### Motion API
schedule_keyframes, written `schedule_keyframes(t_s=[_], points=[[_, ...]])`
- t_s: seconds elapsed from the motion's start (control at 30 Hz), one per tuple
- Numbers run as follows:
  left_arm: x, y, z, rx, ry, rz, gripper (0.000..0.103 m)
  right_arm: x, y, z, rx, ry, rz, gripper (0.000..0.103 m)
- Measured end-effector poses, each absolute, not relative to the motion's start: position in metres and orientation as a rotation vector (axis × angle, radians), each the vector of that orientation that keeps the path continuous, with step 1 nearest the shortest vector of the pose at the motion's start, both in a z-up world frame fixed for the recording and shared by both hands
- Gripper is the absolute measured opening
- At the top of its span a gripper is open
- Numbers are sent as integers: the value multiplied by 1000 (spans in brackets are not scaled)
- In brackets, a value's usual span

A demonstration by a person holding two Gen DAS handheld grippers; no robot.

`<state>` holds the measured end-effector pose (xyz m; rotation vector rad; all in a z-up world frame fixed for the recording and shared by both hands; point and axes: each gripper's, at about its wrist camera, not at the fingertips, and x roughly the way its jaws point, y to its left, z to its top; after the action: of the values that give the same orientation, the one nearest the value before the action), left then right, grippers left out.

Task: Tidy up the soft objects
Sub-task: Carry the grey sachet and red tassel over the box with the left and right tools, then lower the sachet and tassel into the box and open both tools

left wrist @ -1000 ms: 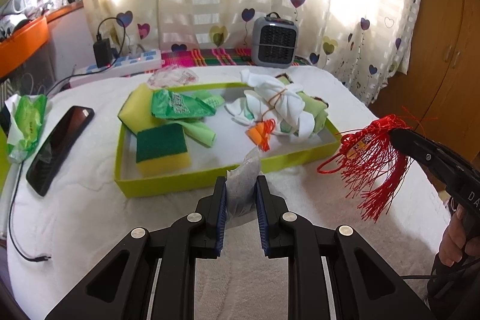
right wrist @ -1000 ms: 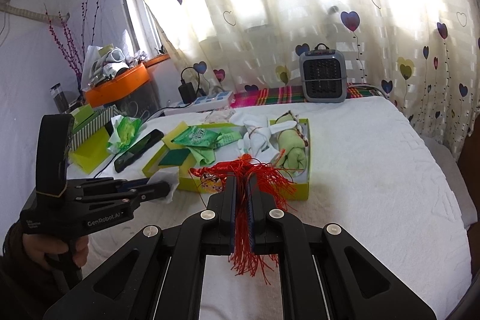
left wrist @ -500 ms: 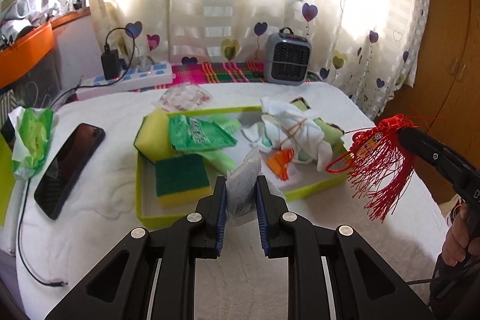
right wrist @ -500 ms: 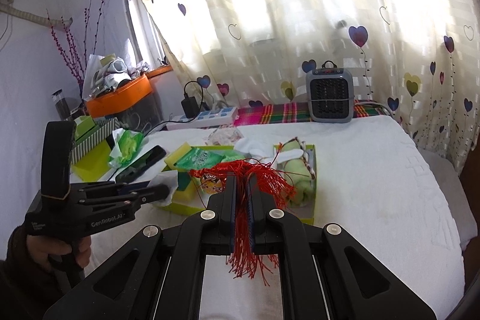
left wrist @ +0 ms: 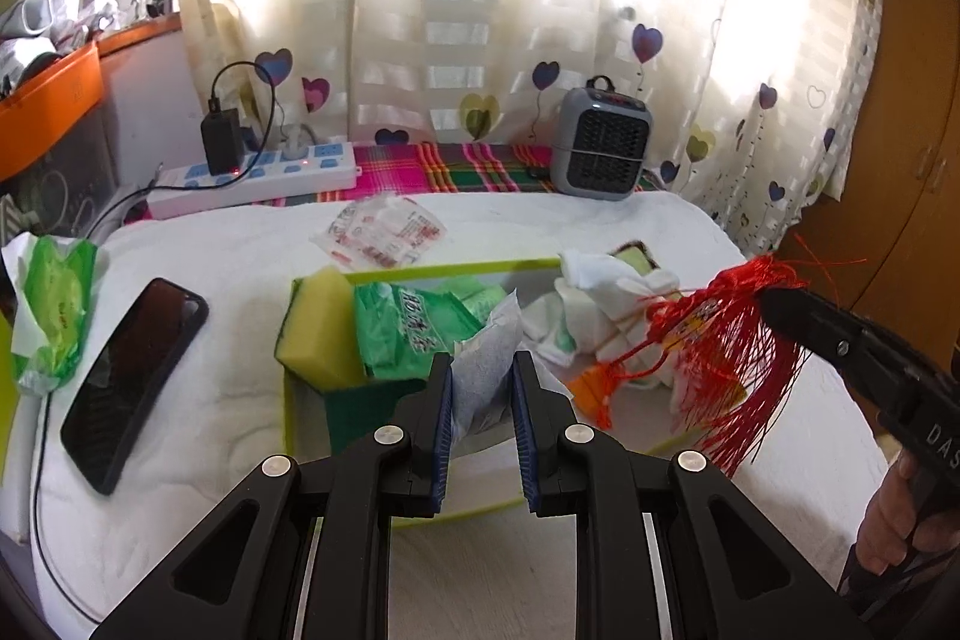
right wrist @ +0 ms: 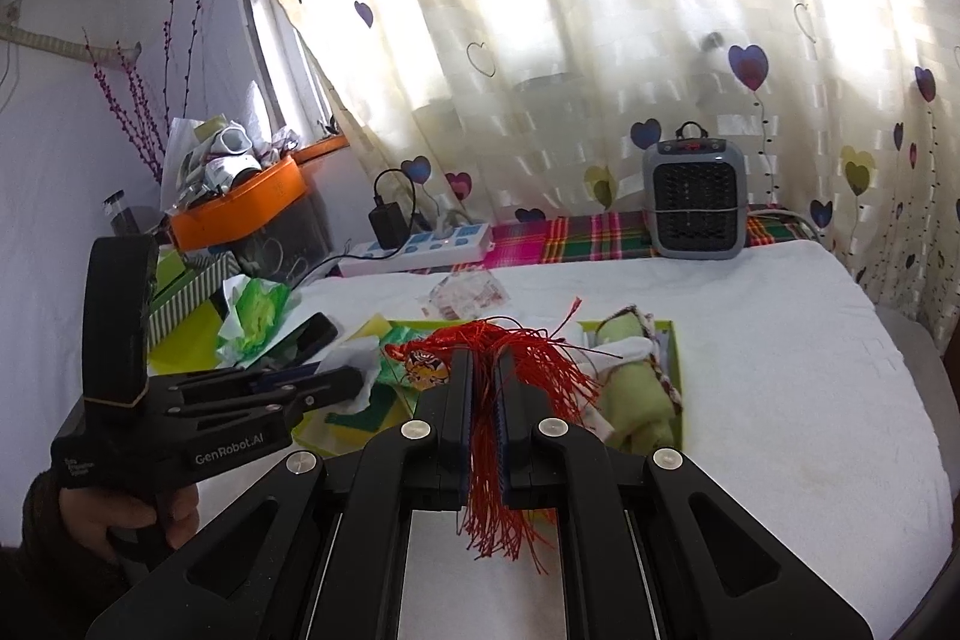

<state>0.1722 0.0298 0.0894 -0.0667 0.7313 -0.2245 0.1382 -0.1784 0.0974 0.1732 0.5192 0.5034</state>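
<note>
Above the lime-green tray [left wrist: 420,273], the left gripper [left wrist: 480,400] pinches a crumpled grey-white sachet [left wrist: 483,370] between its blue ribbed pads. Beside it, the right gripper [right wrist: 485,400] is clamped on a red tassel [right wrist: 498,460], its silky threads spilling above and below the fingers, over the white quilted cover [right wrist: 780,370].

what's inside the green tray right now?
In the green tray: a yellow sponge, green tissue packs, a green-topped scouring sponge, a white tied cloth bundle and a pale green roll. The tray floor beneath them and behind both grippers is hidden.
</note>
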Motion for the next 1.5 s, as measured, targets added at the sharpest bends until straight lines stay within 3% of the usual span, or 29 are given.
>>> schedule_keyframes(t_s=[1.07, 1.5], points=[[233, 25, 47, -53, 821, -189, 17, 214, -148, 40, 190, 700, 459, 6], [234, 20, 44, -44, 826, -201, 32, 215, -147, 34, 159, 717, 443, 7]])
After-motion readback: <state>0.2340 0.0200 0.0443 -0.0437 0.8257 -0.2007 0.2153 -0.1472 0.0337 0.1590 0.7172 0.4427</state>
